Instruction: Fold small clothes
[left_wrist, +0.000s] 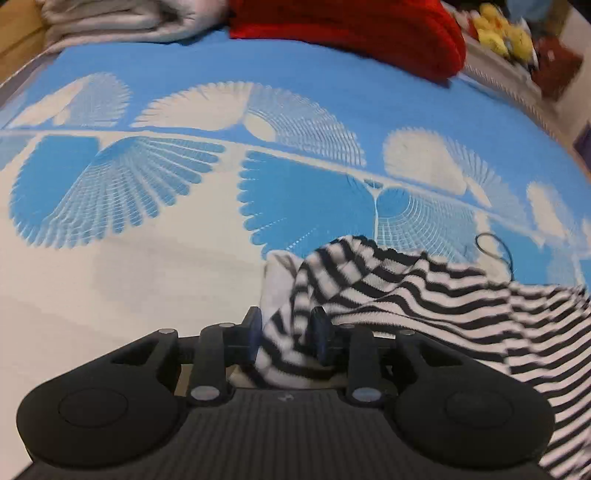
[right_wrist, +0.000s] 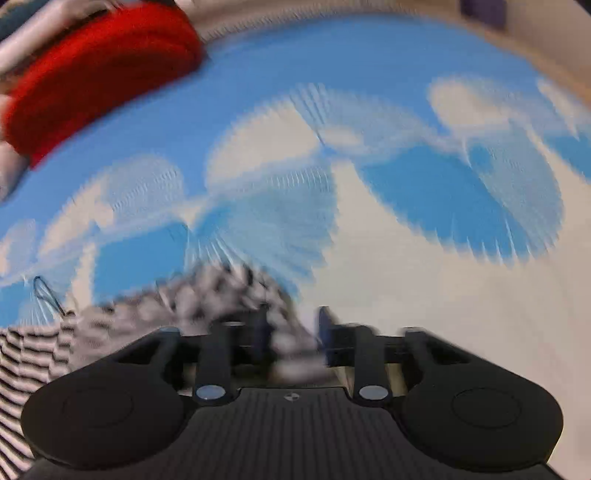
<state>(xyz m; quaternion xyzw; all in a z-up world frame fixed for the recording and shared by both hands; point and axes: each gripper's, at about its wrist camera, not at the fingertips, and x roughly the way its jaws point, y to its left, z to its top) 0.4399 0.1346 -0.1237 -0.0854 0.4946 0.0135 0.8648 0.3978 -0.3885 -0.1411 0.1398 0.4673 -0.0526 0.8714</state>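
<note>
A black-and-white striped garment (left_wrist: 424, 295) lies bunched on the blue-and-white patterned sheet (left_wrist: 147, 258), humped up just ahead of my left gripper (left_wrist: 286, 325). One end of it runs between the left fingers, which stand a little apart with the cloth loose in the gap. In the right wrist view, which is badly blurred, the other end of the striped garment (right_wrist: 221, 291) reaches between the fingers of my right gripper (right_wrist: 293, 325). Those jaws are also parted, with cloth filling only part of the gap.
A red folded cloth (left_wrist: 369, 29) (right_wrist: 99, 74) and a grey blanket (left_wrist: 122, 18) lie at the far edge of the bed. Yellow soft toys (left_wrist: 502, 29) sit beyond at the right. A thin black loop (left_wrist: 495, 247) (right_wrist: 44, 291) rests on the sheet by the garment.
</note>
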